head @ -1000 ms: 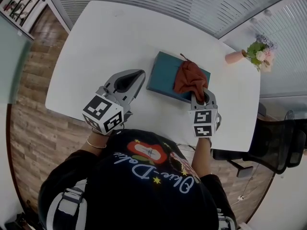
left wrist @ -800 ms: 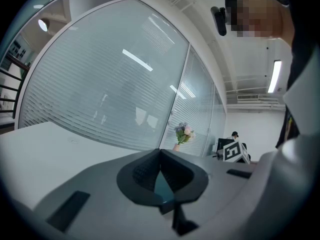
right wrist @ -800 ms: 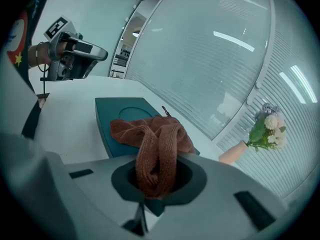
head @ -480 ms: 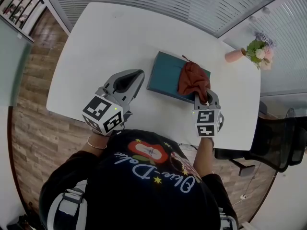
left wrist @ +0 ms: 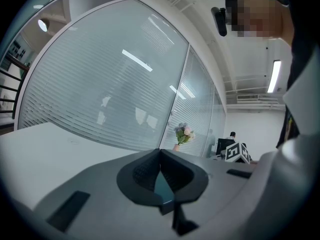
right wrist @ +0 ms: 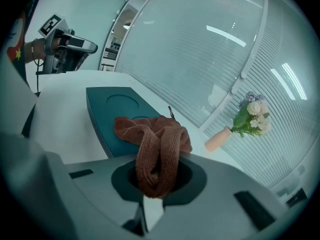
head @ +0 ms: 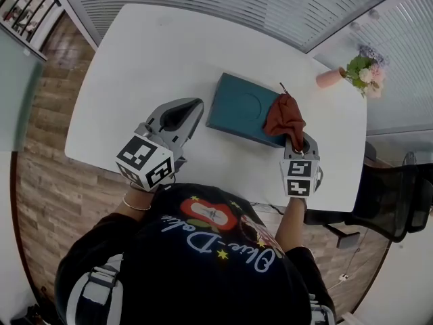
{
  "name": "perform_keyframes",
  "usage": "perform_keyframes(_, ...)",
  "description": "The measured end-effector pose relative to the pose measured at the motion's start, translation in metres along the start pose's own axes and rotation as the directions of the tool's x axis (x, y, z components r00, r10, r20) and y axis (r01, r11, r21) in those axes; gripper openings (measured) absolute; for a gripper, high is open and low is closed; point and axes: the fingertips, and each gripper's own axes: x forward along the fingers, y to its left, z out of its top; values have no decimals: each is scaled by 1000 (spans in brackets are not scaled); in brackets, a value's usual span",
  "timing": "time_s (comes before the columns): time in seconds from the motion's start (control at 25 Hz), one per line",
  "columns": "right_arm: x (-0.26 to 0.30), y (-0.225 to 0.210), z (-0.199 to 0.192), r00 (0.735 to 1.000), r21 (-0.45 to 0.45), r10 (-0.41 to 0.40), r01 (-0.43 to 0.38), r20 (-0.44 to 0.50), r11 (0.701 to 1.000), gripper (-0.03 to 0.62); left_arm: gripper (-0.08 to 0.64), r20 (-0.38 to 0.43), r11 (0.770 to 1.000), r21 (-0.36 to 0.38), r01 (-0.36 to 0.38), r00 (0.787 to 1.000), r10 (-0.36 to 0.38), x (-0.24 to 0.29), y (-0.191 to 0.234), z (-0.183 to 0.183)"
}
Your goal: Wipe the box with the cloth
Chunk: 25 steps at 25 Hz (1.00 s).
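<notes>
The left gripper (head: 195, 107) hovers over the white table (head: 149, 46) with its fingers (left wrist: 145, 171) pressed together at the tips, nothing pinched between them. Only a thin teal sliver shows through below the tips. Just ahead of and to the right of those fingers lies the teal box (head: 240, 105), flat on the table, not touching them.

The brown cloth (head: 284, 117) sits bunched on the box's right end and droops off the near edge, straight into the right gripper (head: 296, 143). The right fingers are clamped on a folded loop of the cloth (right wrist: 156, 149), with the rest of it lying just beyond the fingertips on the box top (right wrist: 112, 106).

Well beyond and to the right of the right fingers, a pink vase of flowers (head: 358, 73) lies near the table's far edge.
</notes>
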Motion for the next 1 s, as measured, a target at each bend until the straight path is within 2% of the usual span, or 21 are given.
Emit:
perform_keyframes(0.24, -6, -12, -25, 999, 78, -26, 29, -39, 997, 26, 3, -4, 1000, -3, 13, 1000, -13, 2, -4, -2)
perform_keyframes(0.4, -19, -31, -26, 995, 111, -101, 103, -26, 988, 26, 3, -7, 1000, -1, 9, 1000, -9, 2, -3, -3)
perform_keyframes(0.52, -37, -45, -5, 986, 104, -163, 158, 43, 982, 26, 3, -10, 1000, -2, 7, 1000, -7, 3, -2, -4)
perform_keyframes(0.64, -56, -40, 40, 967, 67, -169, 159, 191, 985, 26, 3, -10, 1000, -4, 13, 1000, -13, 4, -4, -4)
perform_keyframes(0.76, -71, -14, 92, 930, 26, -83, 79, 359, 997, 26, 3, -9, 1000, -4, 15, 1000, -15, 4, -5, -4)
perform_keyframes(0.84, -77, 14, 123, 887, -22, 20, -11, 461, 1000, 26, 3, -8, 1000, -3, 9, 1000, -9, 3, -4, -4)
perform_keyframes(0.92, -81, 49, 148, 839, -122, 154, -106, 523, 987, 26, 3, -6, 1000, -2, -2, 1000, 2, 1, -1, -3)
perform_keyframes(1.0, -79, 89, 160, 811, -226, 291, -201, 507, 953, 26, 3, -2, 1000, -3, -16, 1000, 16, -2, 2, -2)
